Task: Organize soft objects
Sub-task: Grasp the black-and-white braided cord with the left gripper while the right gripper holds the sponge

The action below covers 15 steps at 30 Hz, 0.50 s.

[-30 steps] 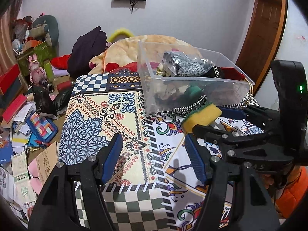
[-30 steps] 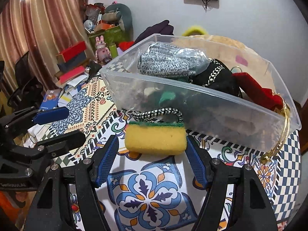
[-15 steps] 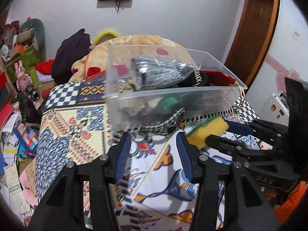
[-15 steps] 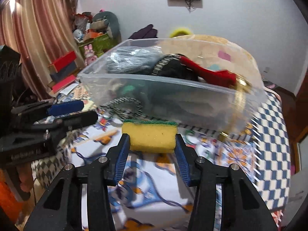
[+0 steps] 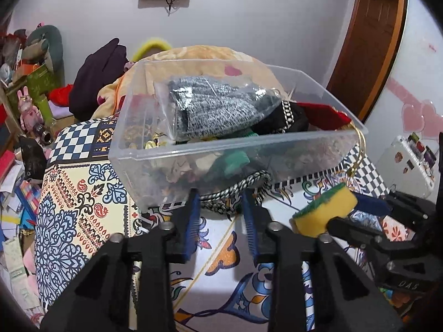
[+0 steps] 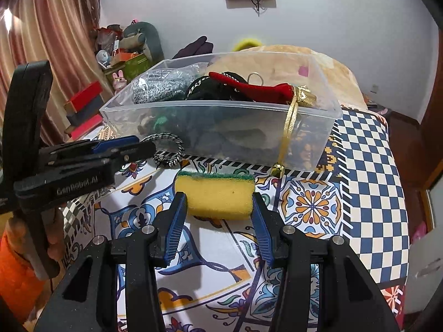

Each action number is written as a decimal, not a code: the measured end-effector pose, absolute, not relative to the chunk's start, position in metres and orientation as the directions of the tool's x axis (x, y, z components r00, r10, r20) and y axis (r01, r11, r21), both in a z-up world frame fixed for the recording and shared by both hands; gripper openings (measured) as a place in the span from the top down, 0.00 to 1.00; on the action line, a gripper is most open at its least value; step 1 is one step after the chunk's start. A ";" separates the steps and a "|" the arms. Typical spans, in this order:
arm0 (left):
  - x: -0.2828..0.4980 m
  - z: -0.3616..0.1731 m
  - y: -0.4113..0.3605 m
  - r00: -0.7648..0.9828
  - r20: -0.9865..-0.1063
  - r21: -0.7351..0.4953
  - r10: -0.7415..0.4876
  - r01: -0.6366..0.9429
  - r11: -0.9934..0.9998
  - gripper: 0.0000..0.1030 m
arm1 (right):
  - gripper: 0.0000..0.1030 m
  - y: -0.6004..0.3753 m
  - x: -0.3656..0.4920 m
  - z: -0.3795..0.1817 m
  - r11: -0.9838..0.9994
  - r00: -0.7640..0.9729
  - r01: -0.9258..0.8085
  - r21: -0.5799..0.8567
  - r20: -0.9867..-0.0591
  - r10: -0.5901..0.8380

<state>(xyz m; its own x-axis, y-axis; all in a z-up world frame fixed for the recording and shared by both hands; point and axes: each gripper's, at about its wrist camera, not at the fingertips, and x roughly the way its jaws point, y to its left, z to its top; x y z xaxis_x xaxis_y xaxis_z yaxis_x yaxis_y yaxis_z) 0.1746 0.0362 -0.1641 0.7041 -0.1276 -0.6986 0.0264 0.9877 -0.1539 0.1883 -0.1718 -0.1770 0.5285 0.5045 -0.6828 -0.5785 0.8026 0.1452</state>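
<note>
My right gripper point(image 6: 218, 213) is shut on a yellow sponge point(image 6: 218, 197) with a green scrub top, held above the patterned tablecloth; the sponge also shows in the left wrist view point(image 5: 325, 209). A clear plastic bin point(image 6: 221, 127) full of soft items stands just beyond it, also seen in the left wrist view point(image 5: 235, 149). A black-and-white braided cord point(image 5: 235, 191) lies on the cloth at the bin's front wall. My left gripper point(image 5: 221, 215) is open, its fingertips either side of that cord; it shows at the left of the right wrist view point(image 6: 133, 145).
The bin holds a bagged grey knit point(image 5: 216, 108), black fabric and a red piece point(image 6: 254, 88); a gold cord point(image 6: 289, 127) hangs over its wall. The patterned tablecloth point(image 6: 368, 182) drops off at the right. Clutter and boxes point(image 5: 19, 166) lie on the floor at the left.
My right gripper closed on the sponge and lifted it off the cloth. My left gripper moved forward to the braided cord at the bin's front and narrowed its opening.
</note>
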 end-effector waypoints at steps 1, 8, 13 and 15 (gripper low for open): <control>0.175 -0.164 0.036 0.706 -0.698 -0.150 -0.124 0.025 0.988 0.78 | 0.58 -0.172 0.188 -0.177 0.802 0.527 -0.580 0.146 -0.683 0.506; 0.166 -0.165 0.026 0.695 -0.709 -0.102 -0.119 0.066 0.993 0.98 | 0.57 -0.172 0.188 -0.174 0.810 0.534 -0.568 0.143 -0.686 0.495; 0.151 -0.159 0.017 0.711 -0.695 -0.063 -0.104 0.083 0.995 0.99 | 0.36 -0.177 0.188 -0.171 0.809 0.536 -0.567 0.154 -0.677 0.504; 0.144 -0.154 0.017 0.717 -0.688 -0.064 -0.115 0.098 0.993 0.99 | 0.31 -0.177 0.186 -0.170 0.809 0.544 -0.568 0.150 -0.669 0.506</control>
<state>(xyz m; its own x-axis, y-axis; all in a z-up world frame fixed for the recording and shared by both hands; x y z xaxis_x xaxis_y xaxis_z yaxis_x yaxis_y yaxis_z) 0.1442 0.0166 -0.1544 0.7166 -0.1147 -0.6880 0.0979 0.9932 -0.0635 0.1861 -0.1773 -0.1698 0.5443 0.5061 -0.6691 -0.5677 0.8094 0.1504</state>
